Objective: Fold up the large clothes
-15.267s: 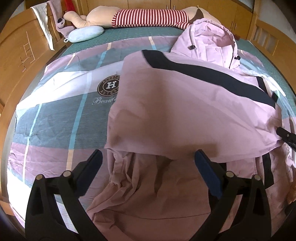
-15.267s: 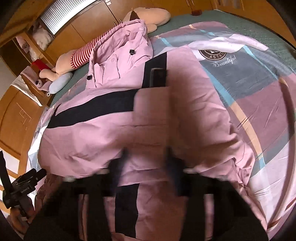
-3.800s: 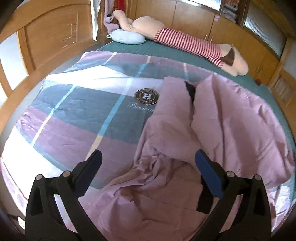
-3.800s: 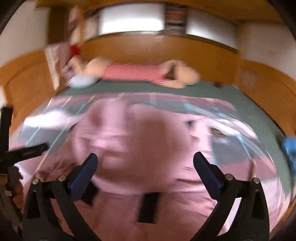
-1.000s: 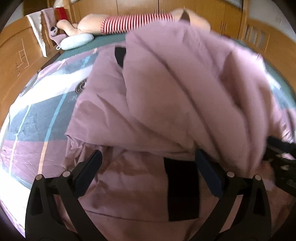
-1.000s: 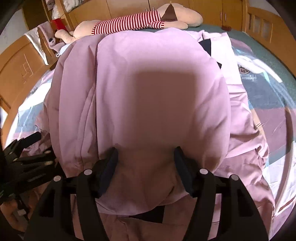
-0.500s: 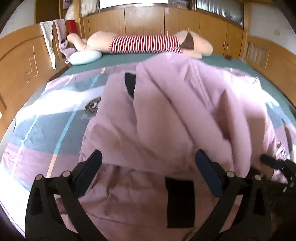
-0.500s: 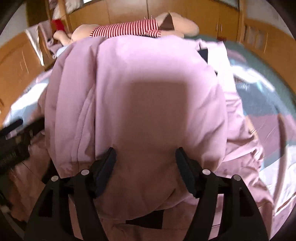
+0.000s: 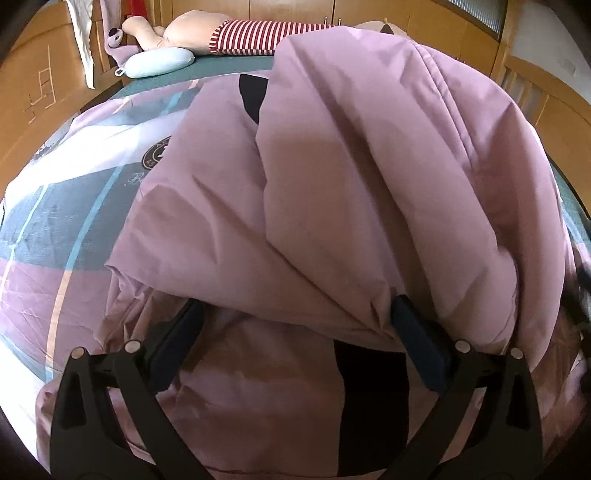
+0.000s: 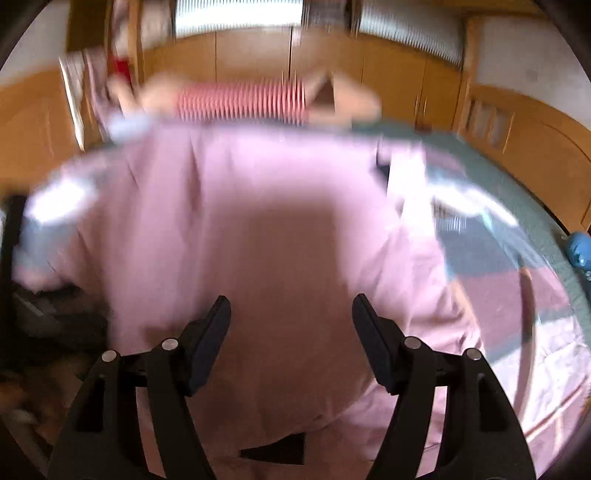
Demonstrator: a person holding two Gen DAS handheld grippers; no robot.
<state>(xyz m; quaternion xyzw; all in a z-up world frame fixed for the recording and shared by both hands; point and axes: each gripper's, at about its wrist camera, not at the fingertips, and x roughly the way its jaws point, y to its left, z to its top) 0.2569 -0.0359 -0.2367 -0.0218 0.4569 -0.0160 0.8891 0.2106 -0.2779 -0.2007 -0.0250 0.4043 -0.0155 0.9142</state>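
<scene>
Altogether one garment is in play: a single pink padded coat point(image 9: 369, 177) with black bands, piled in a thick fold on the near half of the bed point(image 9: 48, 206), over the plaid quilt point(image 9: 66, 266) that covers it. Two grippers show. The left gripper point(image 9: 295, 321) has its jaws set wide, and the bulging lower edge of the folded coat hangs between them, covering their tips; whether they press on it I cannot tell. The right gripper point(image 10: 291, 314) has its jaws apart too, with pink fabric behind them and nothing pinched. At the far edge of the bed lie one long plush toy point(image 9: 236, 33) in a red-striped top and one pale blue pillow point(image 9: 159, 62). No container is in view.

A second ago the right gripper's fingers sat closer together, sunk into the coat's fold; now they stand wider and clear of it, and that view is smeared with motion. The left camera sits closer to the coat, whose fold fills more of the view.
</scene>
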